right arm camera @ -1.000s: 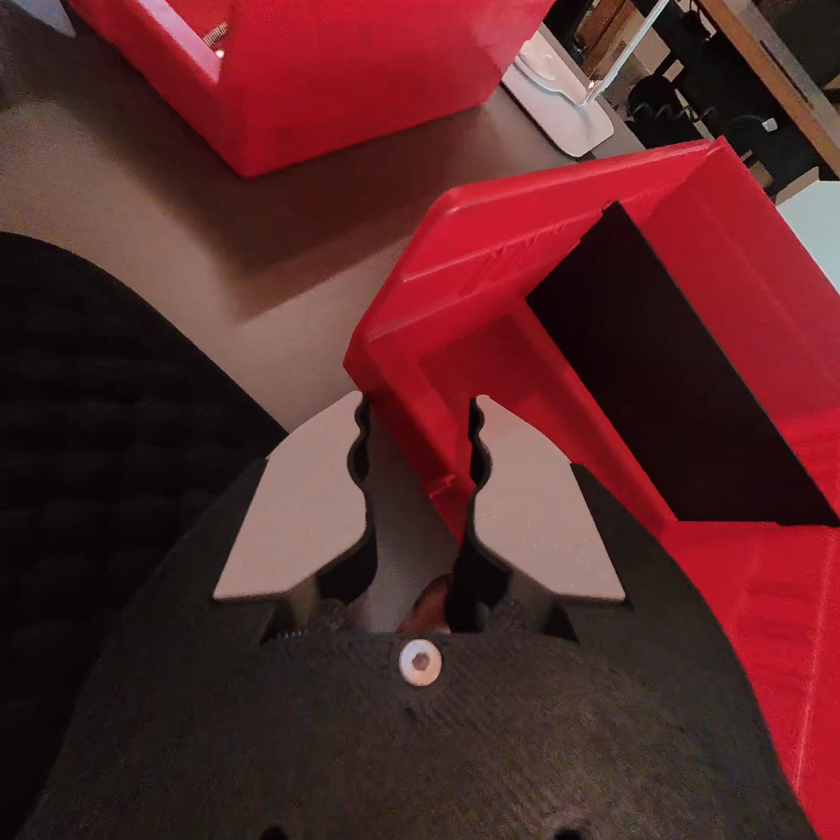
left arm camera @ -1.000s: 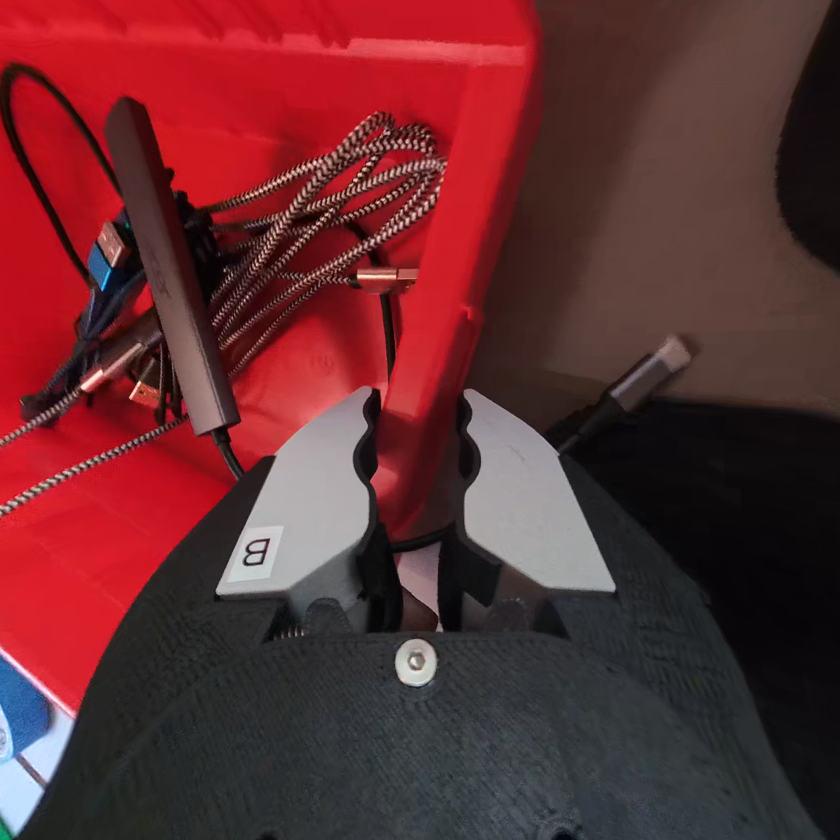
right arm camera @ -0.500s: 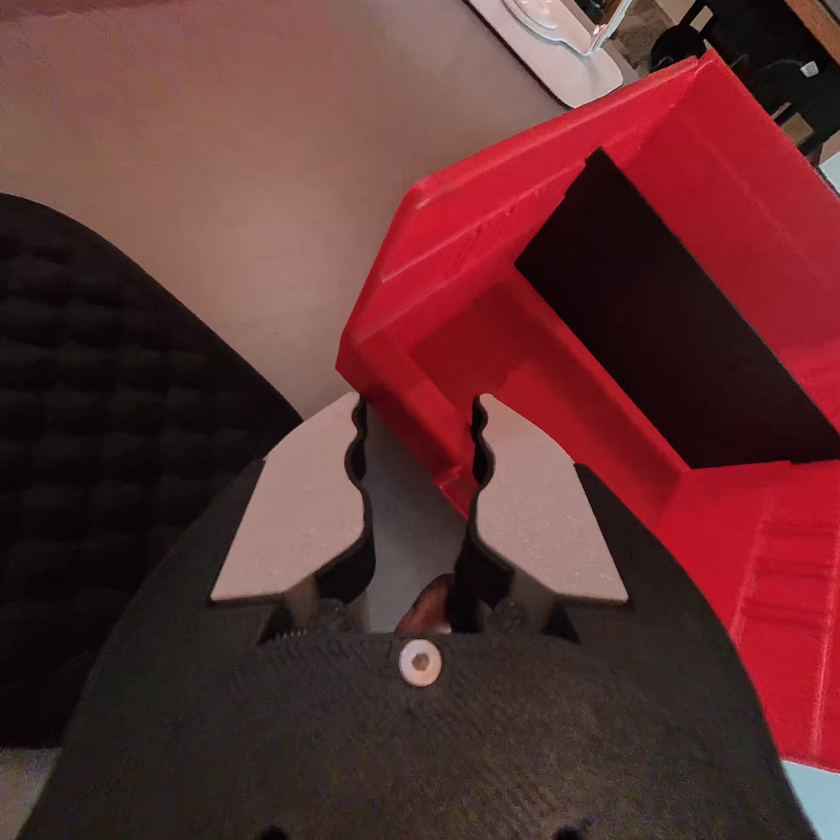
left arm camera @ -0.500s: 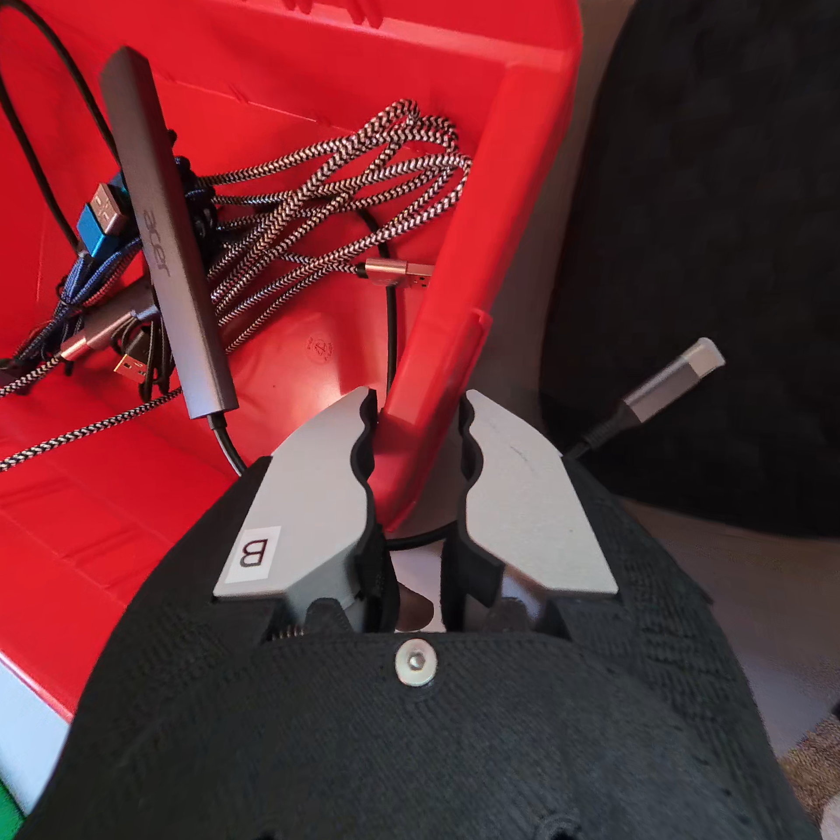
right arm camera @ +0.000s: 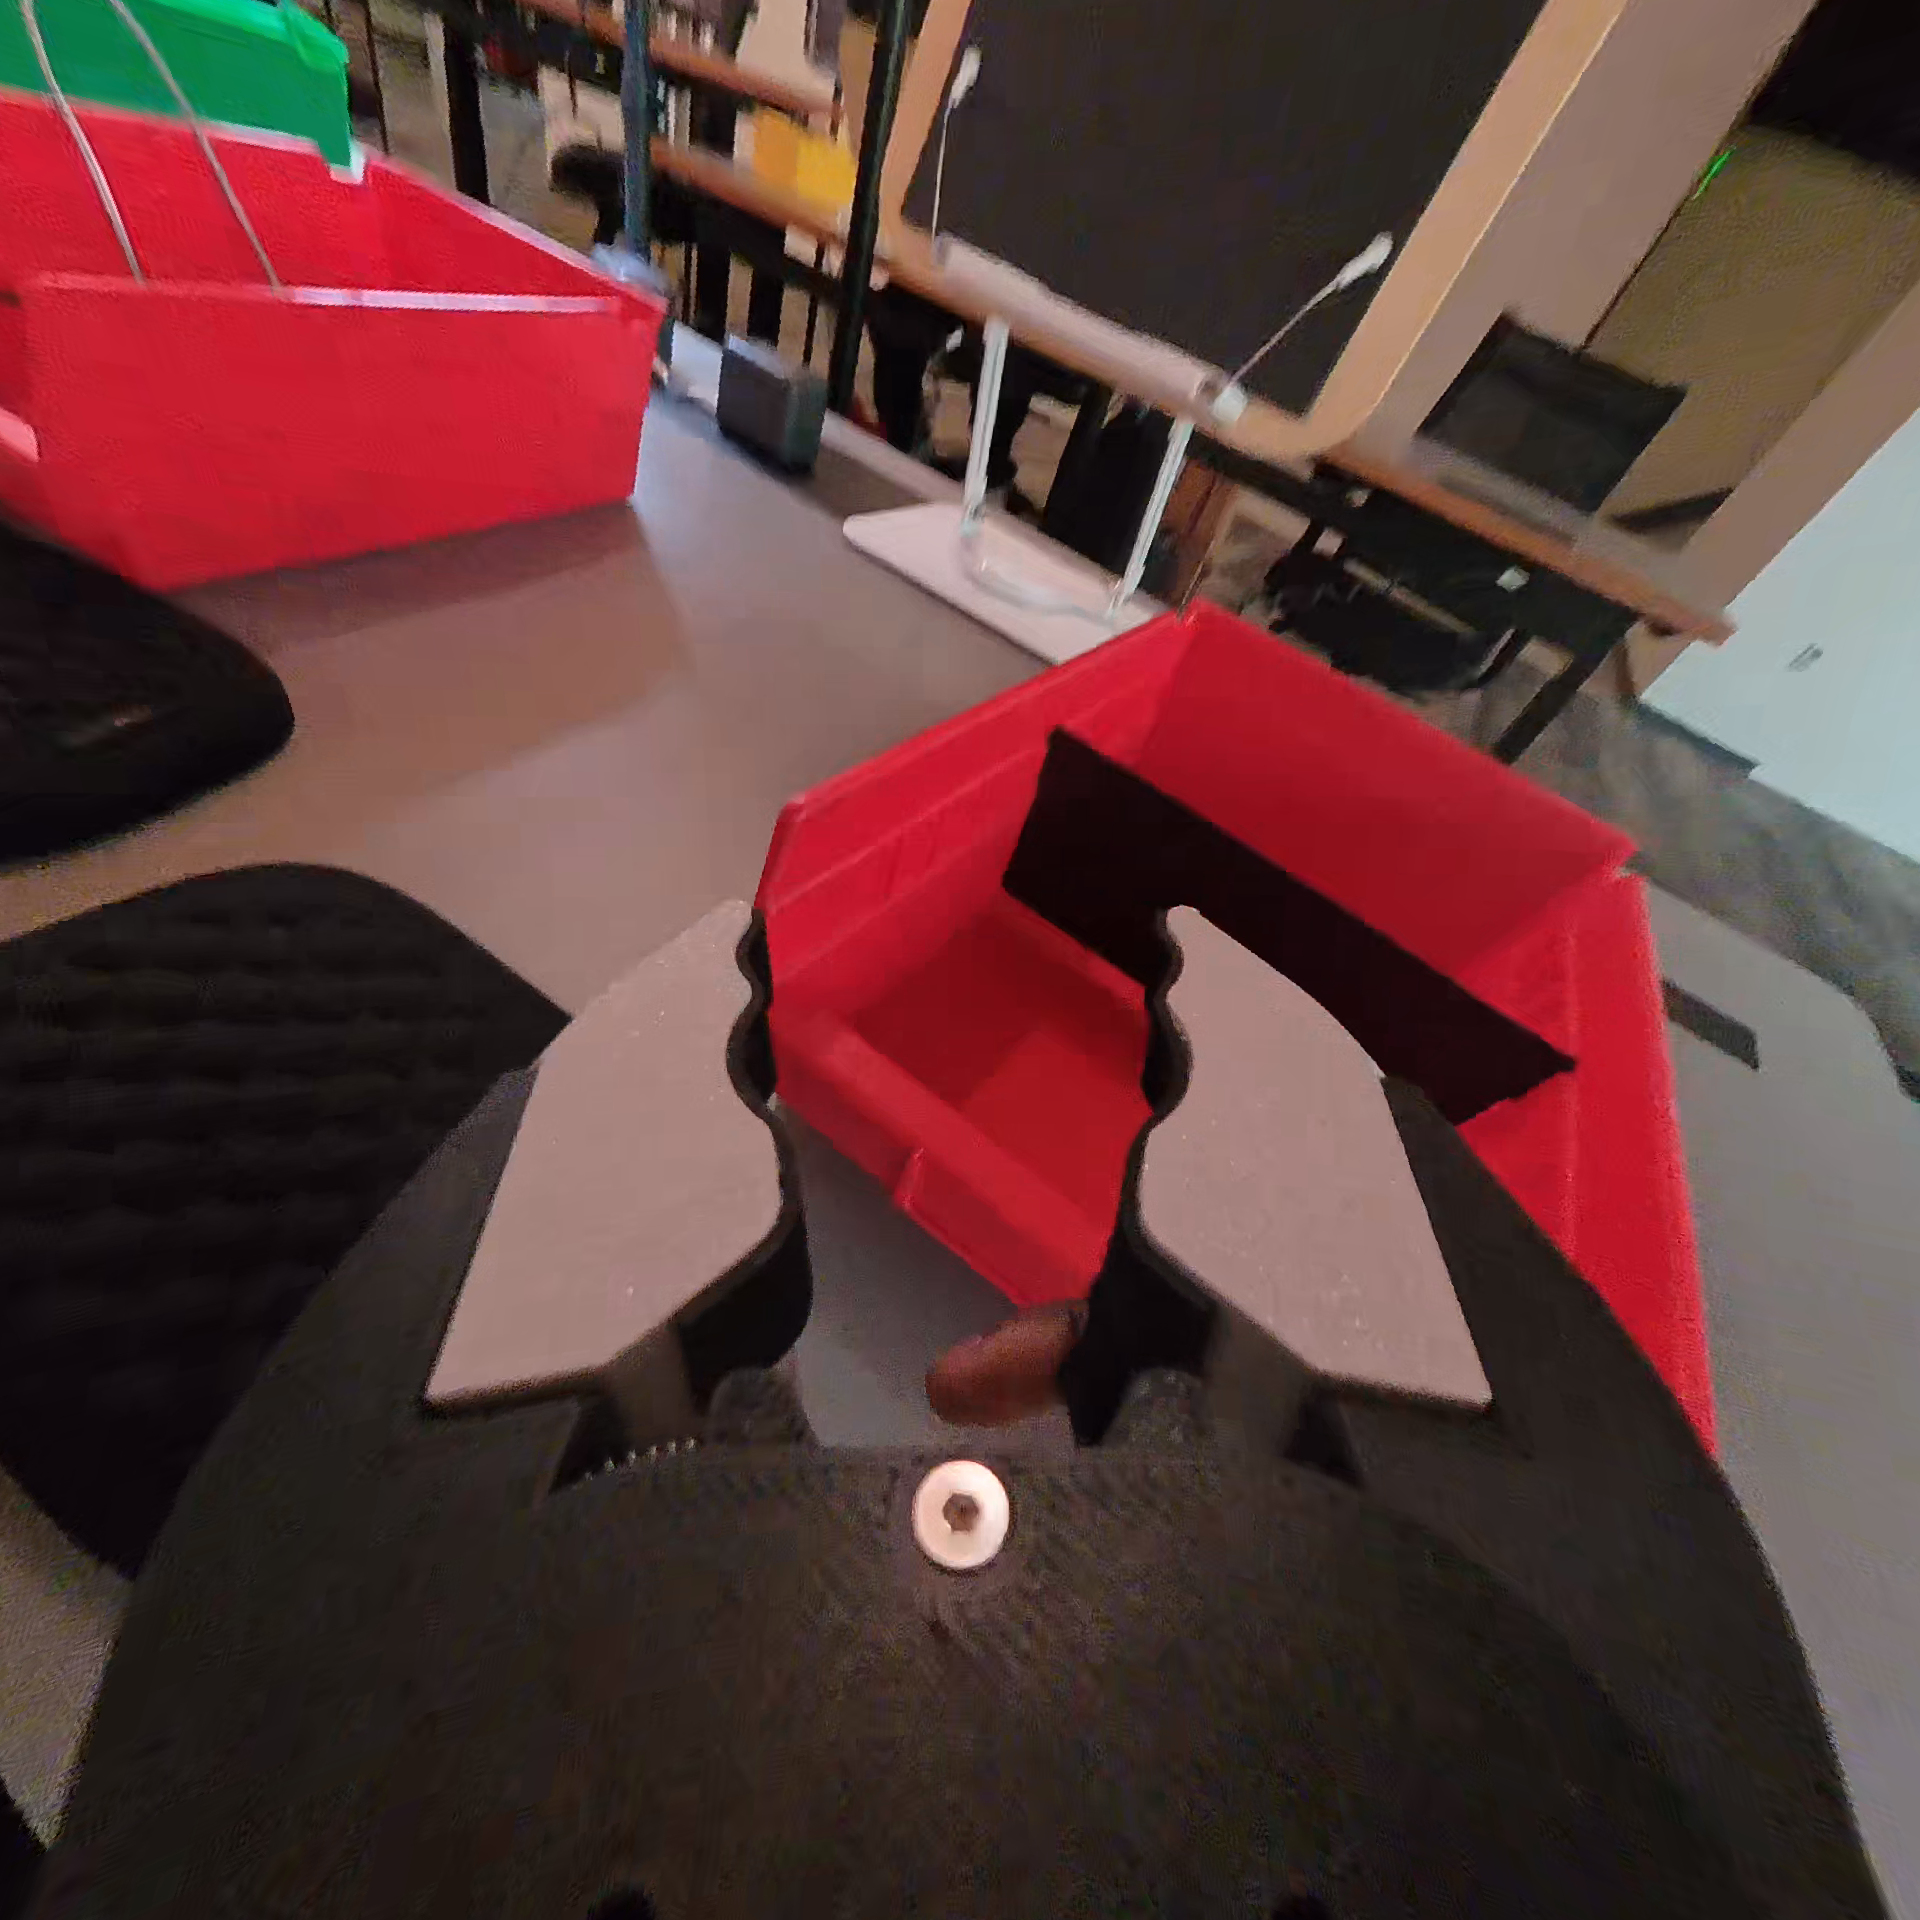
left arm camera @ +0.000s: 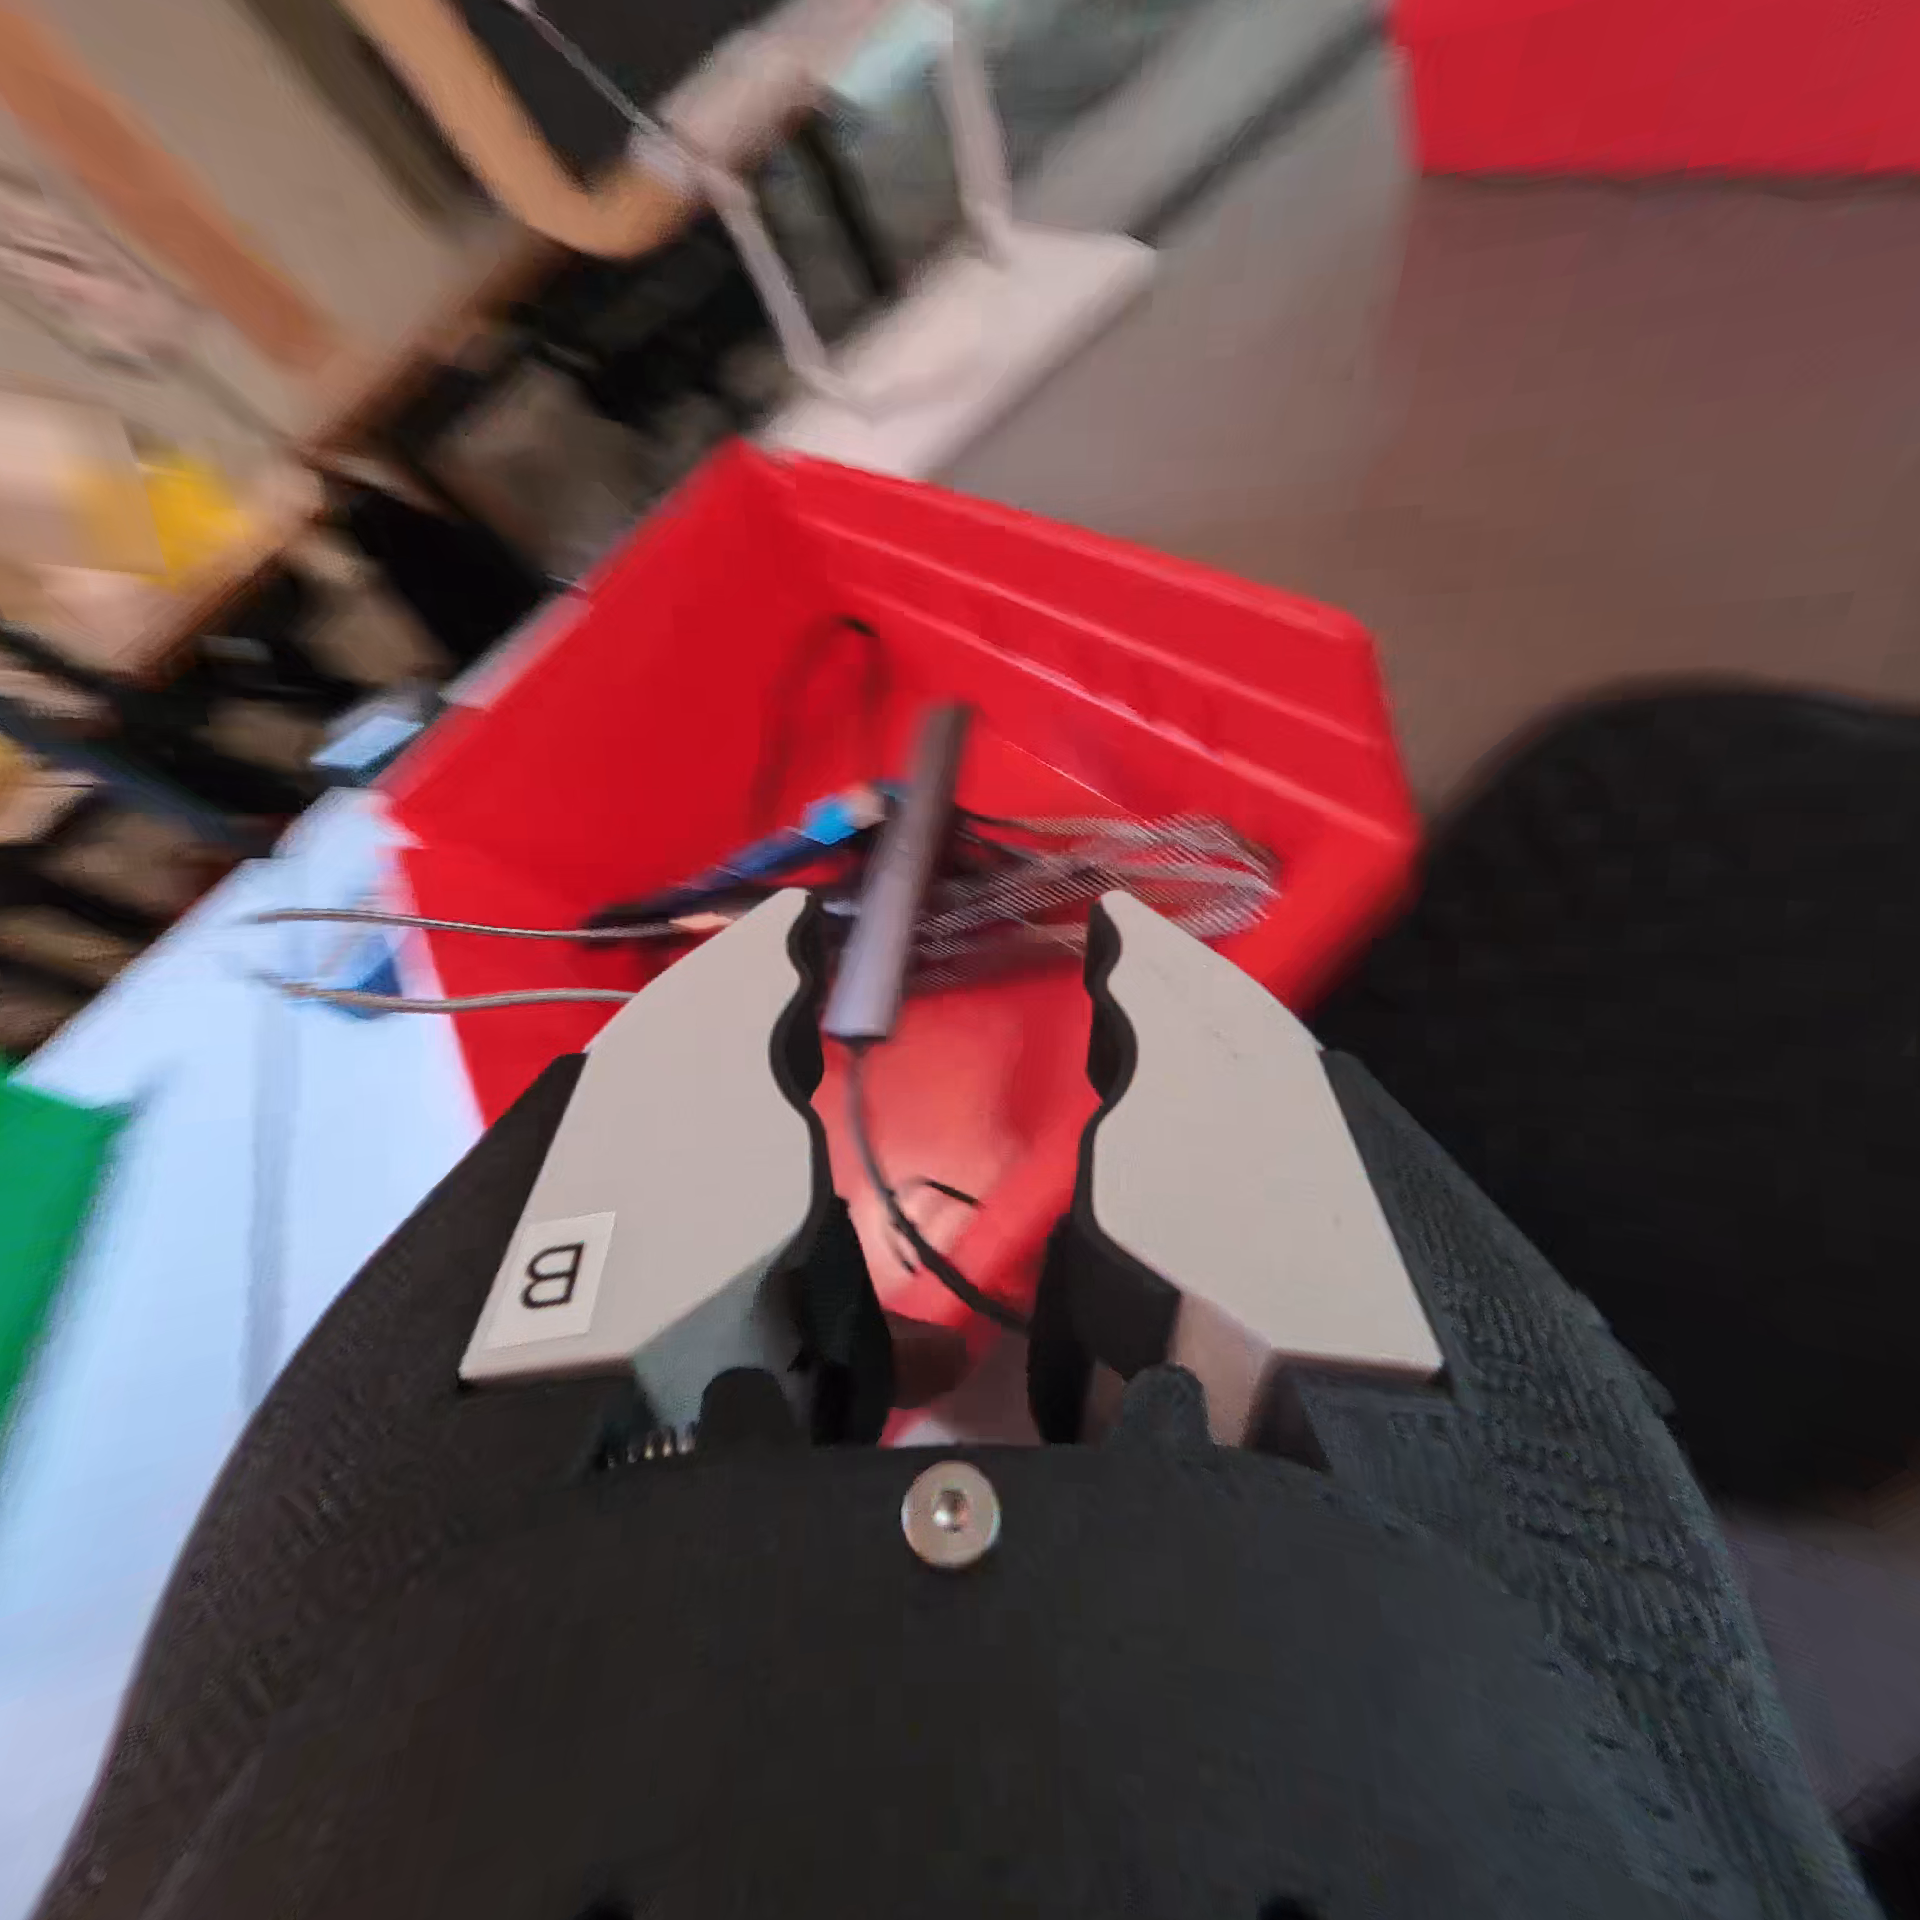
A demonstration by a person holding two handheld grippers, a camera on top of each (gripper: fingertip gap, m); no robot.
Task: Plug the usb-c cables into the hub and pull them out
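- The hub (left arm camera: 902,883), a slim grey bar, lies tilted across a tangle of cables (left arm camera: 1049,883) inside a red bin (left arm camera: 1091,665); its own thin black lead runs out of the near end toward the camera. Nothing looks plugged into it, so I judge the task has barely begun.
- The cables sit heaped under and beside the hub, one with a blue connector (left arm camera: 836,821) to its left. The view is blurred, so I cannot tell which ends are usb-c.
- The left gripper (left arm camera: 948,920) hangs above the bin's near side, fingers spread wide and empty, the hub lined up in the gap, seemingly ready to reach for it.
- The right gripper (right arm camera: 961,925) is also wide and empty, over a second red bin (right arm camera: 1351,748) with a black divider (right arm camera: 1299,914) and no cables that I can see.
- Both bins stand on the grey tabletop (right arm camera: 582,707), with black mats (right arm camera: 208,1091) near the grippers, likely a working surface.
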